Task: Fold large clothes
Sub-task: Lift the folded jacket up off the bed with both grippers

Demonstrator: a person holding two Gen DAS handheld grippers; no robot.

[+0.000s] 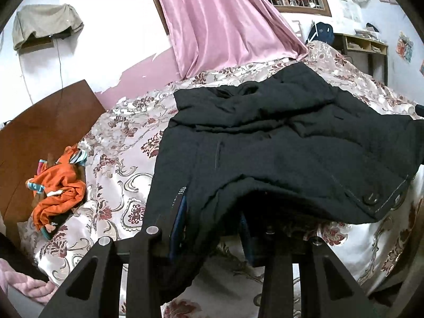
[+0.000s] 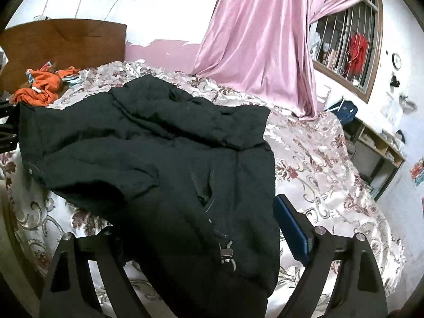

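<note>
Black padded jacket [image 1: 278,143] lies spread on floral satin bedspread [image 1: 119,164], near hem draped over both our grippers. Left gripper [image 1: 212,235]: fingers apart, hem slack across them, no pinch visible. Right gripper [image 2: 212,228]: jaws wide apart, fabric between, blue pad [image 2: 291,228] bare. We judge jacket bulky, soft, fairly heavy, shell slick on satin; best hold at hem corners, thick seam, deep bite.

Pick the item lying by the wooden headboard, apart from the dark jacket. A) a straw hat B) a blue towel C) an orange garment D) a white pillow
C: a crumpled orange garment lies on the floral bedspread beside the headboard, clear of the dark jacket.
</note>
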